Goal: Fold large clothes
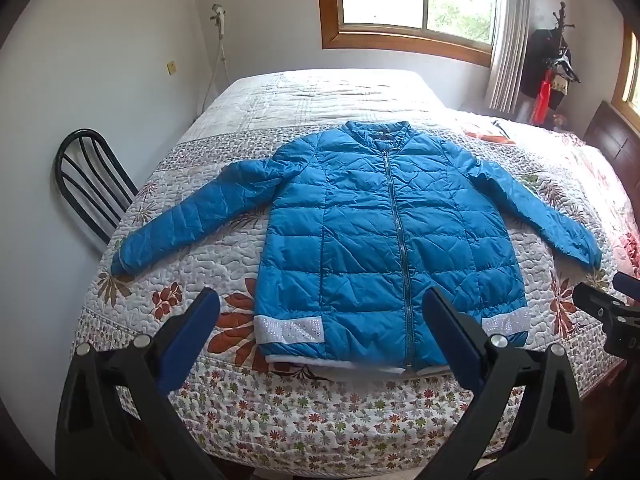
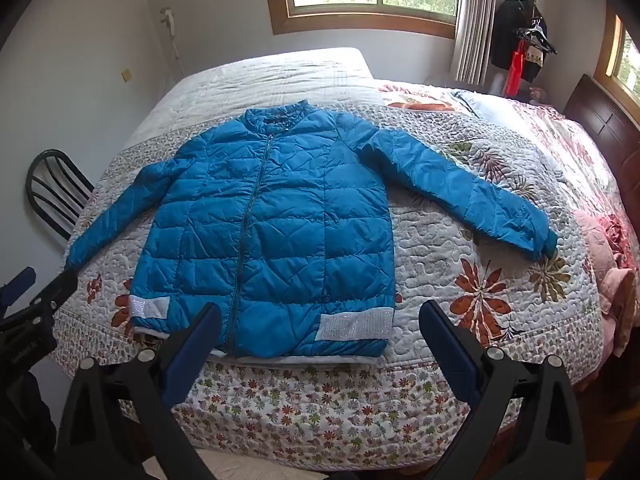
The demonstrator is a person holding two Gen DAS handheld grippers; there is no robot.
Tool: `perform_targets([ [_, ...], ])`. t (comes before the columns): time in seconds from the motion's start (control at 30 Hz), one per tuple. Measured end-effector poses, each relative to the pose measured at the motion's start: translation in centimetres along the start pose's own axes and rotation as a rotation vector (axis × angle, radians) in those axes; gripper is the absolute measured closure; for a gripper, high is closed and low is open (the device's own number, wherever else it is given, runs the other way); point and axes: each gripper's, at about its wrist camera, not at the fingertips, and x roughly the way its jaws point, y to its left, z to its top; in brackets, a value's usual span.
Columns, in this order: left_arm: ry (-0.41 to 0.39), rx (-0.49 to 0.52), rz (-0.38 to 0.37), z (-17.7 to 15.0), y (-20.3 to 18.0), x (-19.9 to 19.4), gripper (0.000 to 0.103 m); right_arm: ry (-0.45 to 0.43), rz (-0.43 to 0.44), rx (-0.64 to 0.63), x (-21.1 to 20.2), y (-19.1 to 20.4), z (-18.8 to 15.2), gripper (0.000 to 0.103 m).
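Zero folds so far: blue puffer jacket lies flat on the quilted bed, zipped, sleeves out. Left gripper & right gripper both wide open, holding nothing.

The left gripper hung with its jaws spread wide, holding nothing. At its three o'clock, the right gripper gaped equally, likewise empty.
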Motion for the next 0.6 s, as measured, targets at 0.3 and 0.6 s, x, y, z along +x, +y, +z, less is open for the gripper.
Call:
perform_targets([
  [0.3,-0.006,0.005,0.001,-0.15,0.3,0.07,0.003,-0.001,-0.002,-0.001,-0.01,0.01,-0.07,0.004],
  [0.6,-0.009,0.005,0.008,-0.34,-0.01,0.14,0.003,-0.001,-0.002,-0.002,-0.01,0.04,-0.16,0.004],
])
